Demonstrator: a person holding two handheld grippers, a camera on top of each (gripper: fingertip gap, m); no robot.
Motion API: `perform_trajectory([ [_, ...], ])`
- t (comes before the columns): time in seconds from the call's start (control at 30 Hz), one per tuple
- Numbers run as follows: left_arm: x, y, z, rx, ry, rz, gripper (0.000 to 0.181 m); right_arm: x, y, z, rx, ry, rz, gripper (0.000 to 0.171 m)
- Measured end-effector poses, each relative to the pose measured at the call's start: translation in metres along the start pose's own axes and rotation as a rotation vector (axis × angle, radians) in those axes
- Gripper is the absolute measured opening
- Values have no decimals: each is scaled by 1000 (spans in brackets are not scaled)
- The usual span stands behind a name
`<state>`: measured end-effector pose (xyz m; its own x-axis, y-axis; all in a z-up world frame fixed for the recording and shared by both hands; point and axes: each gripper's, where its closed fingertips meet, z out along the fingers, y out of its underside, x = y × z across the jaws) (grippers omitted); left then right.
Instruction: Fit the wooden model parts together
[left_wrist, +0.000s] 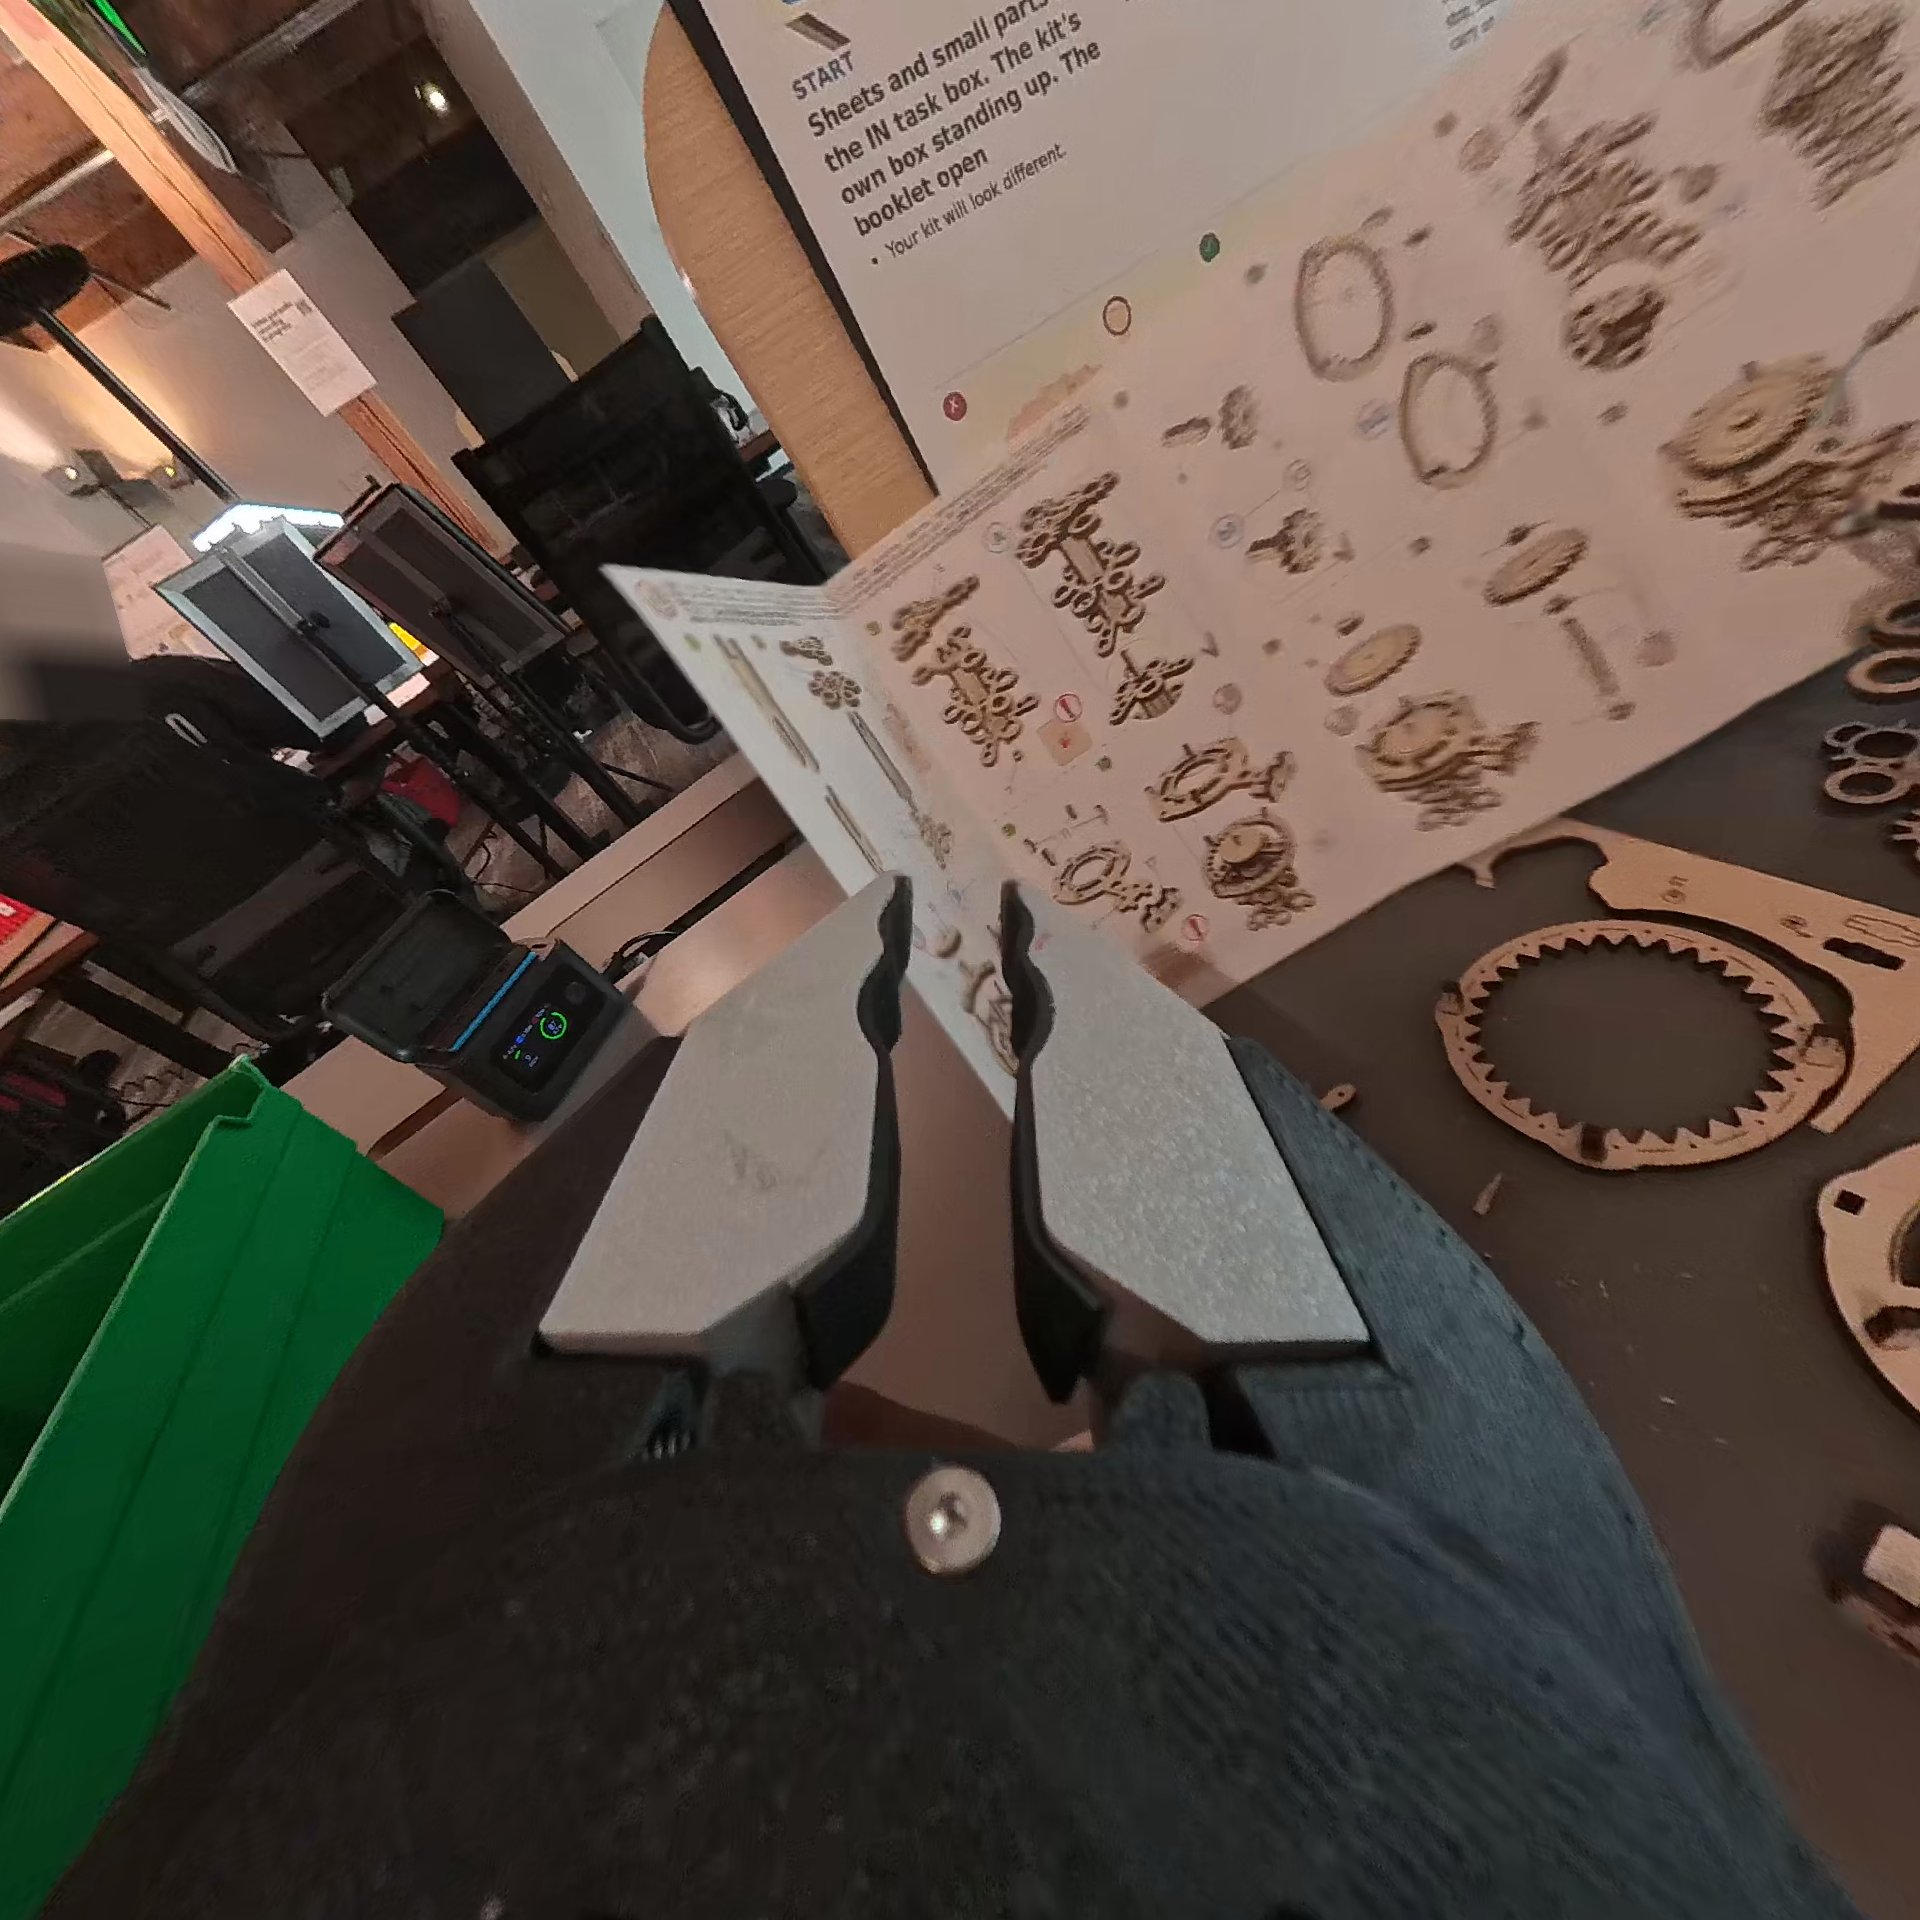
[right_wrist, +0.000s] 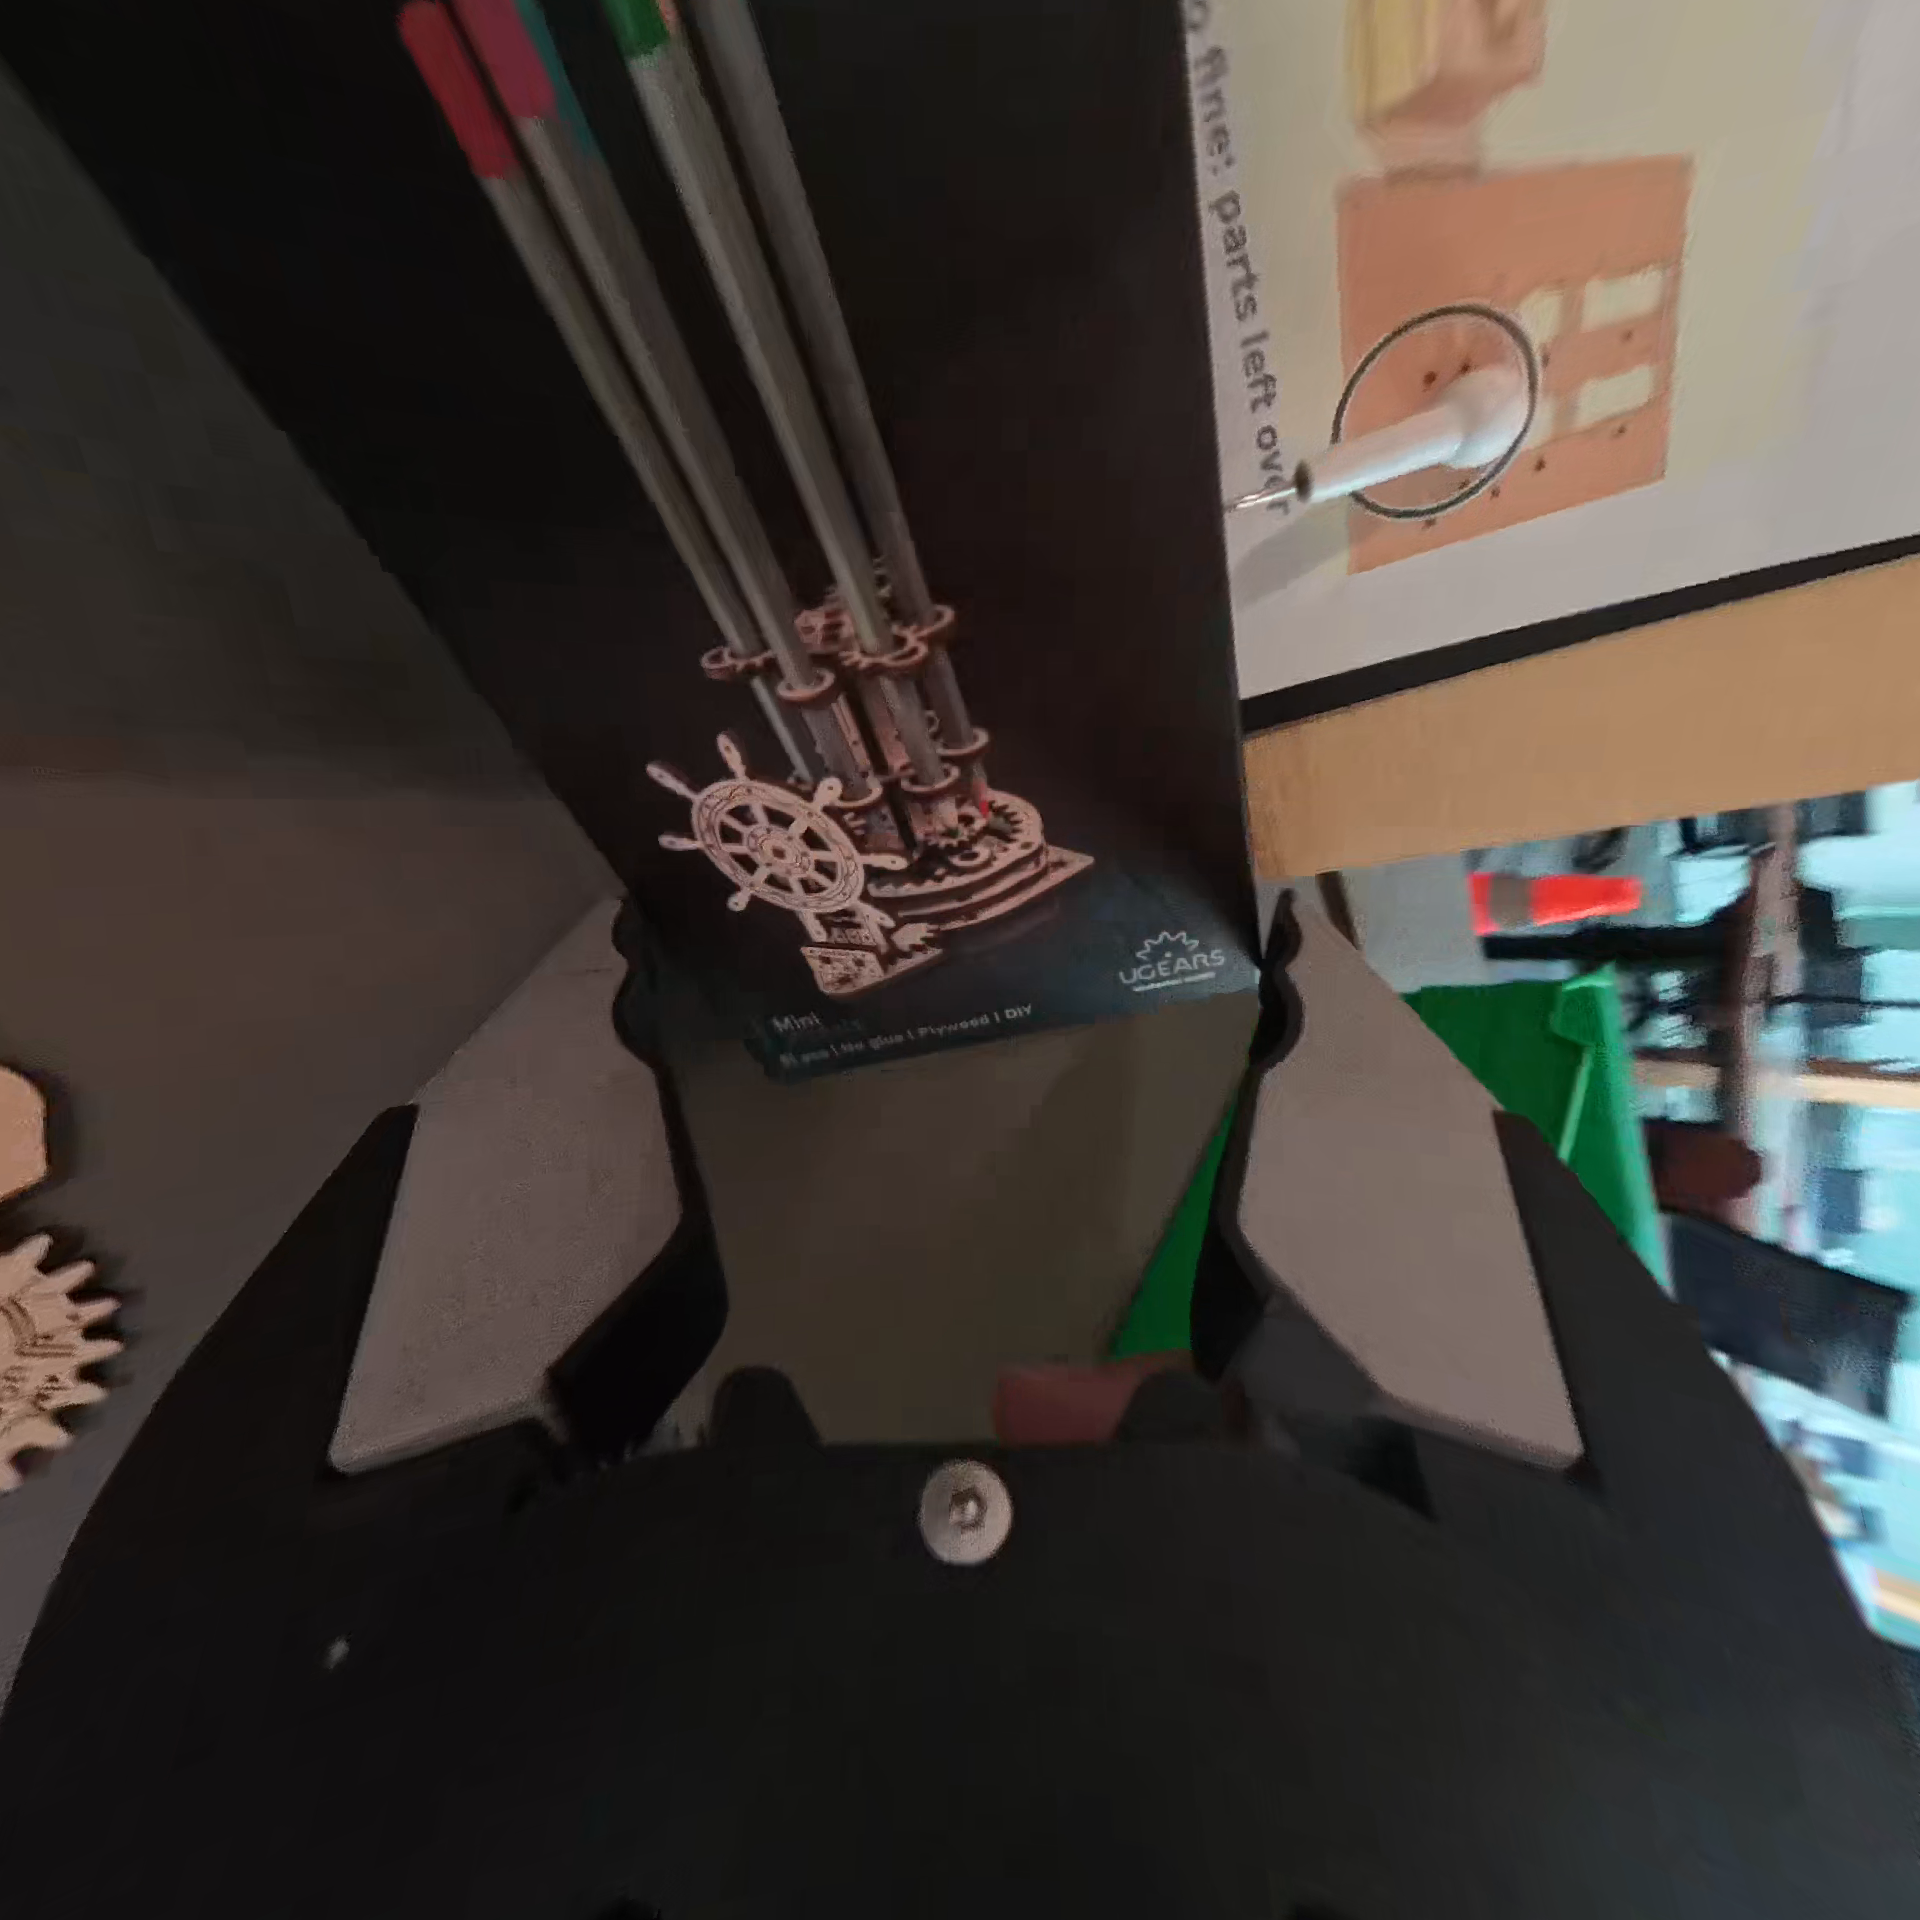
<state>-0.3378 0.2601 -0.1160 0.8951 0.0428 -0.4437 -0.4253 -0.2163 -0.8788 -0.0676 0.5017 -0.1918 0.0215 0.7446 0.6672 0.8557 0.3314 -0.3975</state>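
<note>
L wrist: left hand-held gripper (left_wrist: 954, 925) has jaws a little apart, holding nothing, aimed at the open booklet (left_wrist: 1195, 665) standing on the desk (left_wrist: 1621, 1247). Ring gear (left_wrist: 1636, 1039) lies flat to its right.

R wrist: right hand-held gripper (right_wrist: 940, 971) is spread wide, empty, facing the dark kit box (right_wrist: 935, 623). Wooden gear (right_wrist: 47, 1351) lies far left.

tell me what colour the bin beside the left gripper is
Green; the bin shows best in the left wrist view, at the lower left.

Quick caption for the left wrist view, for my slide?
Empty left gripper, fingers slightly apart, faces the standing instruction booklet, with a toothed wooden ring on the dark table.
</note>
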Motion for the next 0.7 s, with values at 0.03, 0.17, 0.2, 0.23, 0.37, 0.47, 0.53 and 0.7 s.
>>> perform_trajectory([
  [0.03, 0, 0, 0, 0, -2, 1, 14, 2, -1, 1, -6, -5, 29, 114],
  [0.17, -4, -2, -2, 11, -9, -10, 14, 16, 5, -3, -70, 121, -74, 114],
  [0.2, -5, -3, -2, 12, -7, -14, 14, 11, 6, -5, -75, 105, -84, 115],
  [0.23, -5, -3, -2, 13, -6, -15, 14, 7, 5, -5, -74, 79, -68, 115],
  [0.37, -2, -4, -3, 15, -2, 0, 14, 8, 6, -7, -94, 62, -17, 122],
  [0.47, -1, -4, -3, 14, -2, 0, 14, 11, 1, -15, -81, 81, -4, 122],
  [0.53, -2, -3, -2, 12, -1, -5, 14, 18, -2, -25, -65, 101, 25, 122],
  [0.7, 0, -3, -2, 12, 2, 2, 14, 18, -16, -64, 52, 55, 190, 122],
])
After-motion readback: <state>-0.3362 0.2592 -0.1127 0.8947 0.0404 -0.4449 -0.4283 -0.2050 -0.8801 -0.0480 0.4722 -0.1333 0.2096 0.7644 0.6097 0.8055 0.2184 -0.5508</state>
